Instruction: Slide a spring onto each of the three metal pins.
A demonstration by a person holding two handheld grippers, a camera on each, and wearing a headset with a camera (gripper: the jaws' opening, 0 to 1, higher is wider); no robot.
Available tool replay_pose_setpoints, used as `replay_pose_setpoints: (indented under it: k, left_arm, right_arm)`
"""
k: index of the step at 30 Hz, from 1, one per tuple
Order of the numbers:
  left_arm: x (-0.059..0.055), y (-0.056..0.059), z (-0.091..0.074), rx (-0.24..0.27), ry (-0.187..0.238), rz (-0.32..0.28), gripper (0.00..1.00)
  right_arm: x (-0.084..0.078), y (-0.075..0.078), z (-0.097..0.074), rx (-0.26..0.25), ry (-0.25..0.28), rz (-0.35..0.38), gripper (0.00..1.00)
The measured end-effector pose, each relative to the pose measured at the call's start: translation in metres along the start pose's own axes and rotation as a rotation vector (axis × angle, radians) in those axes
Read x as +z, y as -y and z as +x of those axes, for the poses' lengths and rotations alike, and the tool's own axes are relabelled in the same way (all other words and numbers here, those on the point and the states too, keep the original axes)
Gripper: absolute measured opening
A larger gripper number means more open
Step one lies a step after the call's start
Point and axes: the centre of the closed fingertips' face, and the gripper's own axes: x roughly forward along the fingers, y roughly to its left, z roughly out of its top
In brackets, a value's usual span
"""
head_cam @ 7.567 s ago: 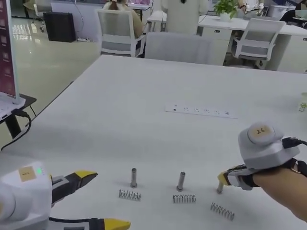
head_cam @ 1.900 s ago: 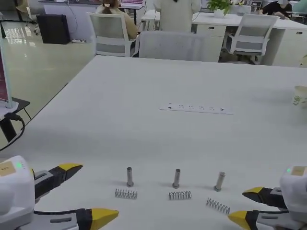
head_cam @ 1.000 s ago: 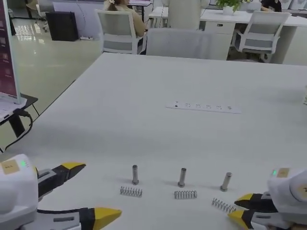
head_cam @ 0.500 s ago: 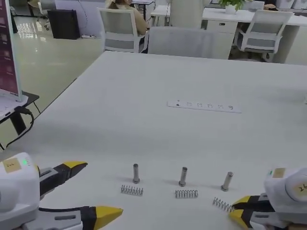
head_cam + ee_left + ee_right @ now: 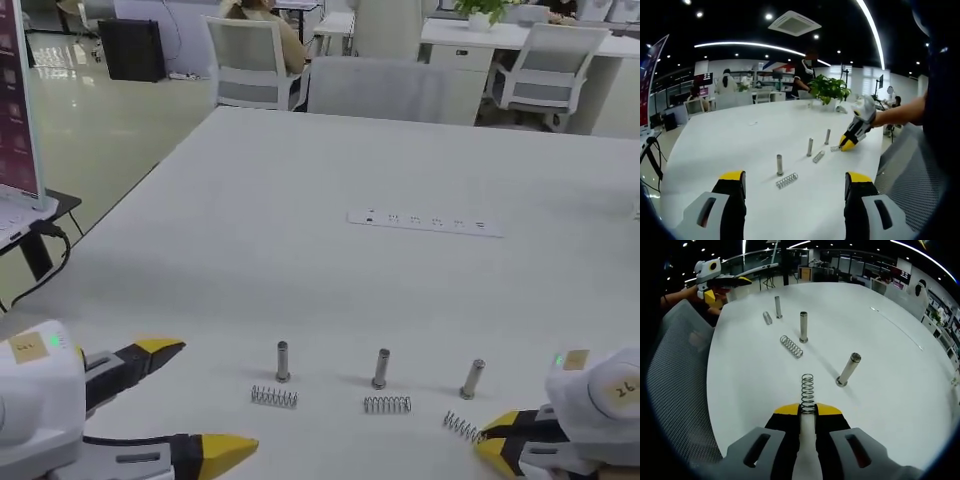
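Three metal pins stand upright in a row on the white table: left pin [image 5: 283,361], middle pin [image 5: 381,368], right pin [image 5: 472,379]. A spring lies in front of each: left spring [image 5: 273,397], middle spring [image 5: 387,404], right spring [image 5: 459,426]. My right gripper [image 5: 807,409] is low on the table, its yellow tips shut on the near end of the right spring [image 5: 807,386], which still lies flat beside the right pin [image 5: 848,369]. My left gripper [image 5: 195,400] hovers open at the lower left, short of the left spring [image 5: 787,180].
A white power strip [image 5: 424,222] lies flat on the table further back. Office chairs [image 5: 255,65] and desks stand beyond the far edge. The near table edge [image 5: 715,390] runs just left of my right gripper.
My right gripper has left the right pin, dropped low, moved up to the right spring and closed its tips on the spring's end. The left gripper has stayed open in place.
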Motion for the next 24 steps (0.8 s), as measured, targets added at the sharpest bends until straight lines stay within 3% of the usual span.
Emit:
replay_pose_setpoints:
  k: [7, 17, 24]
  left_arm:
    - [0.000, 0.007, 0.004, -0.022, 0.000, 0.004, 0.77]
    - [-0.001, 0.025, 0.013, -0.088, -0.009, 0.030, 0.76]
    - [0.002, 0.041, 0.018, -0.141, -0.009, 0.058, 0.74]
  right_arm:
    - [0.002, -0.002, -0.005, -0.005, -0.019, -0.021, 0.08]
    - [0.009, -0.006, -0.016, -0.004, -0.022, -0.032, 0.08]
    - [0.019, -0.019, -0.023, 0.012, -0.020, -0.060, 0.08]
